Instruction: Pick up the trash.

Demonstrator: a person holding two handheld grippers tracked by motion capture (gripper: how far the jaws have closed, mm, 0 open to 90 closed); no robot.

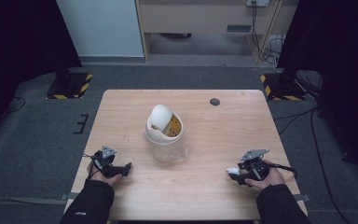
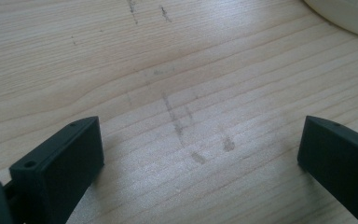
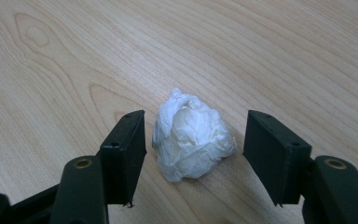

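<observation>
A crumpled white paper ball (image 3: 191, 140) lies on the wooden table (image 1: 196, 191) near its front right (image 1: 232, 170). My right gripper (image 3: 196, 128) stands open around it, one black jaw on each side, with a small gap between each pad and the paper. In the high view, the right gripper (image 1: 235, 173) rests low on the table, held by a hand in a dark sleeve. My left gripper (image 1: 126, 169) sits near the front left, open (image 2: 200, 140) over bare wood. A small white bin (image 1: 164, 133) with a tilted swing lid stands at the table's middle.
The bin's rim (image 2: 345, 14) shows at the top right of the left gripper view. A dark round spot (image 1: 215, 101) marks the table's far side. Black stands on striped bases (image 1: 69, 86) flank the table on the grey floor.
</observation>
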